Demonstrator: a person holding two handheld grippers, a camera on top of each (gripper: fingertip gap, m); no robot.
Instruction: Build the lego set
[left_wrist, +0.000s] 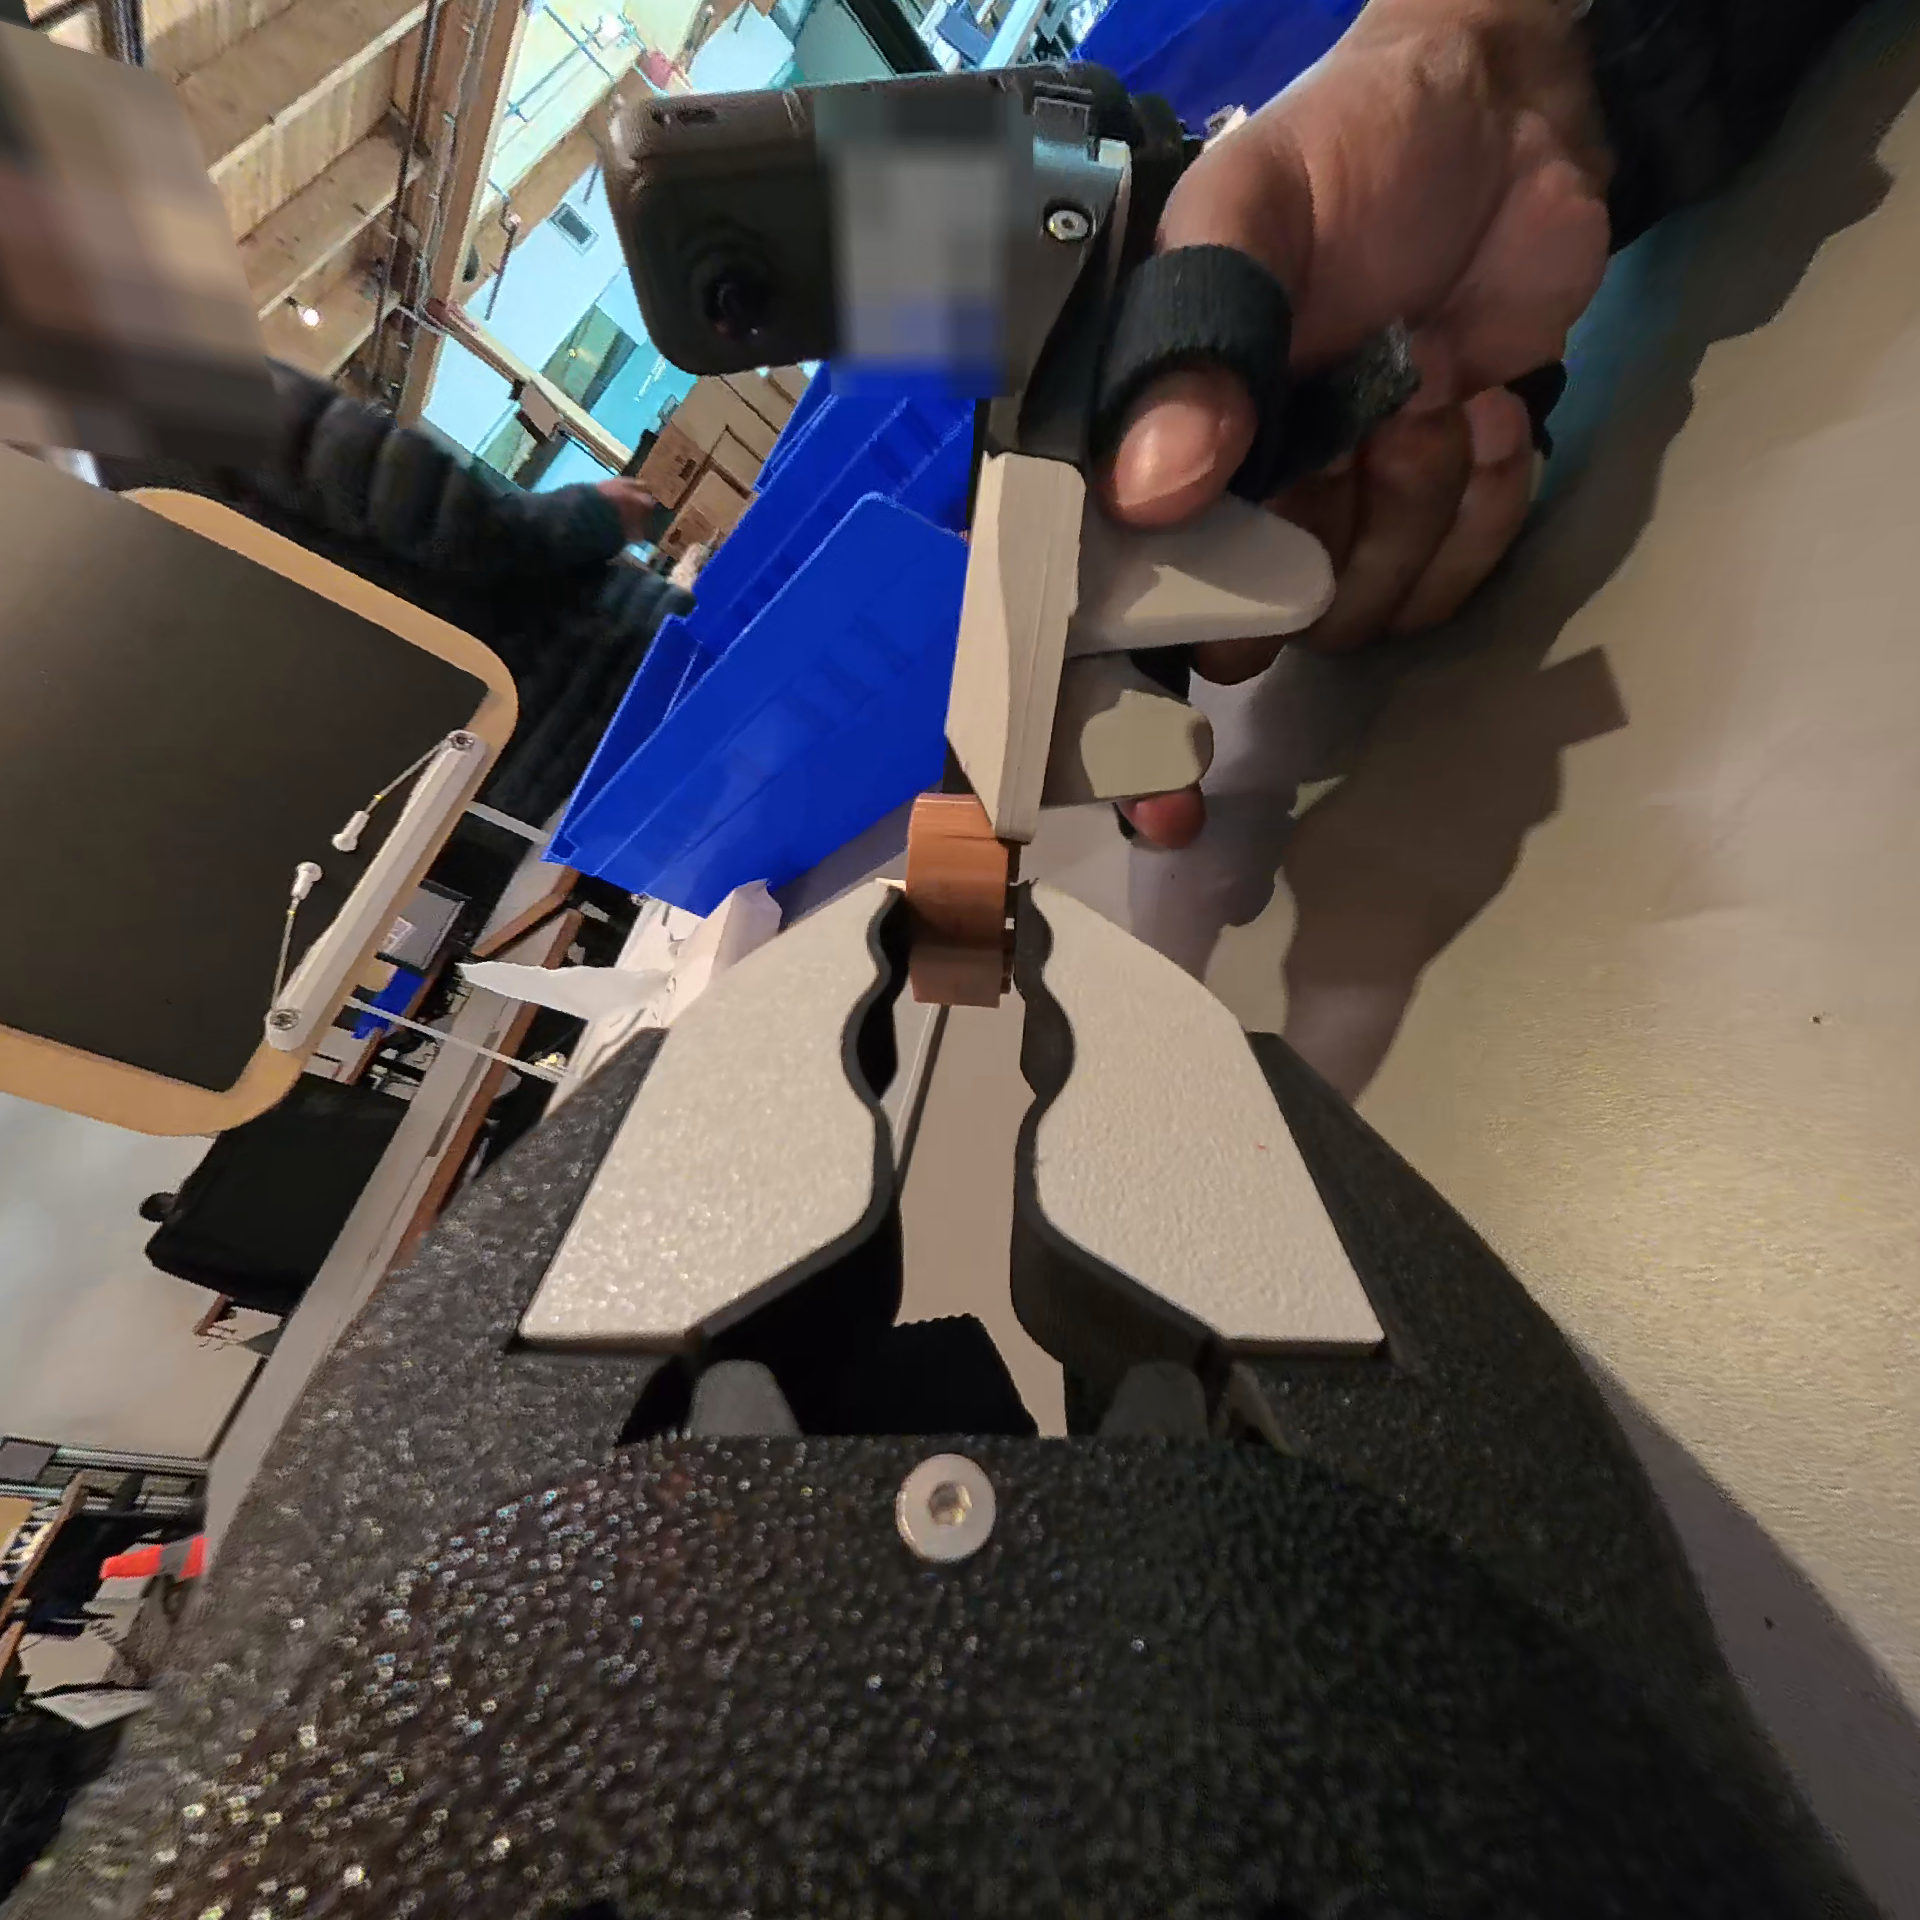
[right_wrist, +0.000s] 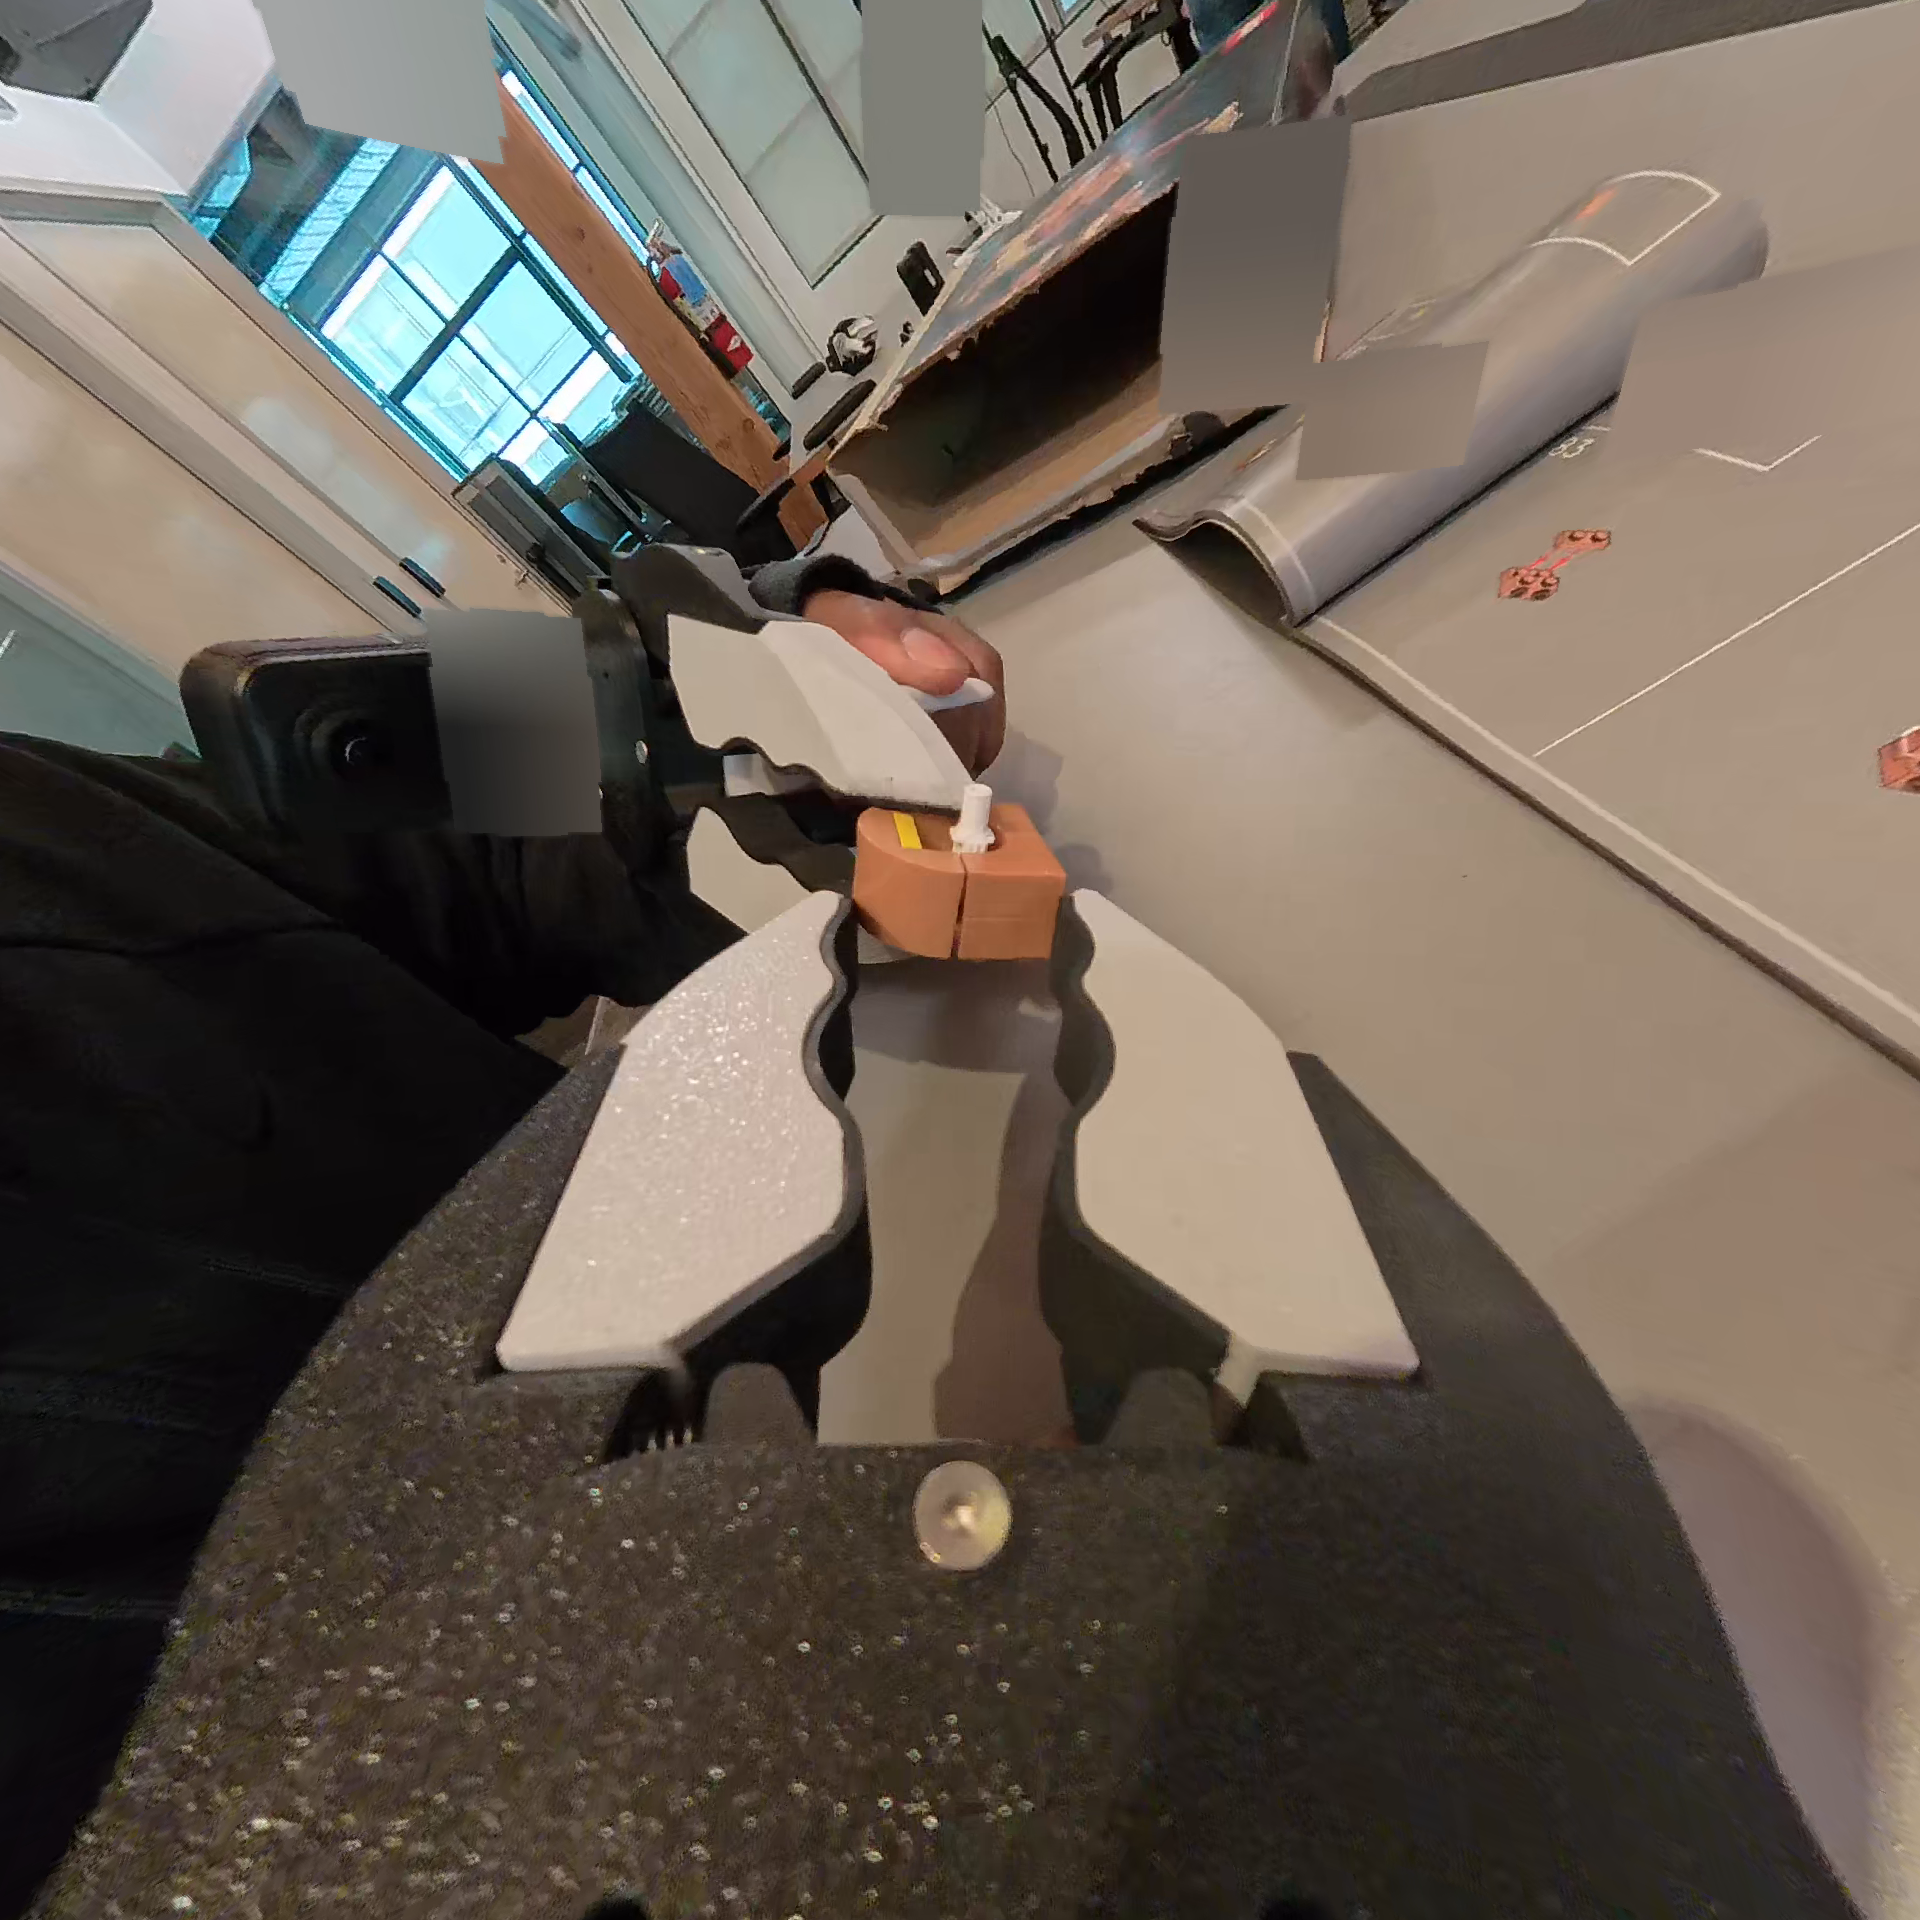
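A brown block (right_wrist: 997, 904) is held above the grey table (right_wrist: 1351, 935) by both grippers. It has a seam down its front, a yellow strip (right_wrist: 907, 829) on top and a white toothed peg (right_wrist: 975, 816) standing in a hole. My right gripper (right_wrist: 956, 920) has its fingertips against the block's left and right sides. My left gripper (left_wrist: 958, 914) is shut on the same block (left_wrist: 956, 883) across its thin dimension. In the right wrist view its upper finger (right_wrist: 831, 717) lies over the block's top. In the left wrist view a right gripper finger (left_wrist: 1013, 665) comes down onto the block's upper corner.
Blue bins (left_wrist: 790, 707) stand behind the block. An open cardboard box (right_wrist: 997, 416) lies at the far end of the table. A grey mat with white lines (right_wrist: 1662, 644) carries small brown pieces (right_wrist: 1553, 561). A person in a dark jacket (left_wrist: 416, 488) stands in the background. Both grippers' tips are close together, under 4 cm apart.
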